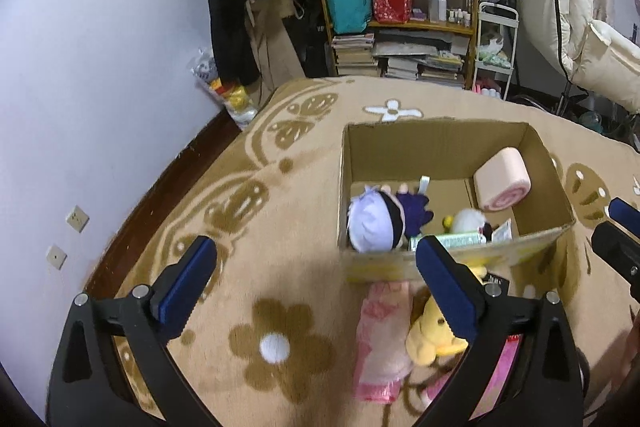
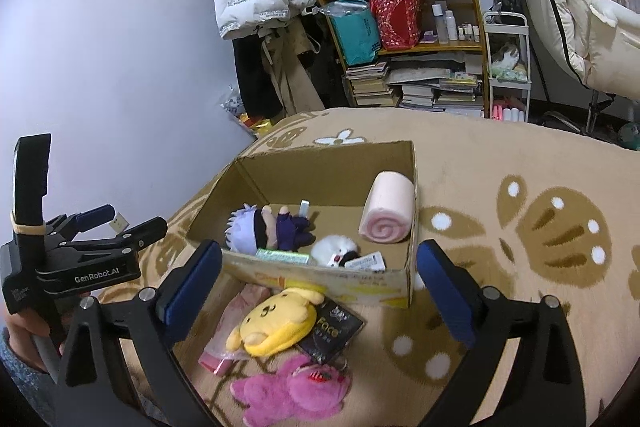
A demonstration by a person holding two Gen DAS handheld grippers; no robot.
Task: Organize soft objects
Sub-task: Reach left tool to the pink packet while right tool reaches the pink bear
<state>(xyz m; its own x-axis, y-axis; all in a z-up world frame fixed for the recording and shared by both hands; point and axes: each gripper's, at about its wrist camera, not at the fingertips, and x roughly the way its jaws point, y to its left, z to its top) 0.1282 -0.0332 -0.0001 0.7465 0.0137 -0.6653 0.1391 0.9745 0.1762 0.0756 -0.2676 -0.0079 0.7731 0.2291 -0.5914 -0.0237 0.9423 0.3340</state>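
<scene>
An open cardboard box (image 2: pixel 412 163) stands on the carpet and also shows in the left wrist view (image 1: pixel 436 139). Inside lie a white-haired doll (image 2: pixel 260 227), a pink swirl-roll cushion (image 2: pixel 388 211) and a small white plush (image 2: pixel 334 247). In front of the box lie a yellow plush (image 2: pixel 276 323), a magenta plush (image 2: pixel 292 391), a pink packet (image 1: pixel 380 339) and a black packet (image 2: pixel 332 331). My right gripper (image 2: pixel 320 291) is open above these loose items. My left gripper (image 1: pixel 316 287) is open and empty, to the left of the box front; it also shows in the right wrist view (image 2: pixel 120 223).
A tan flower-patterned carpet (image 2: pixel 520 267) covers the floor. A lilac wall (image 1: pixel 100 67) with sockets runs along the left. A wooden shelf (image 2: pixel 420 43) with bags and books, hanging coats and a white cart stand behind the box.
</scene>
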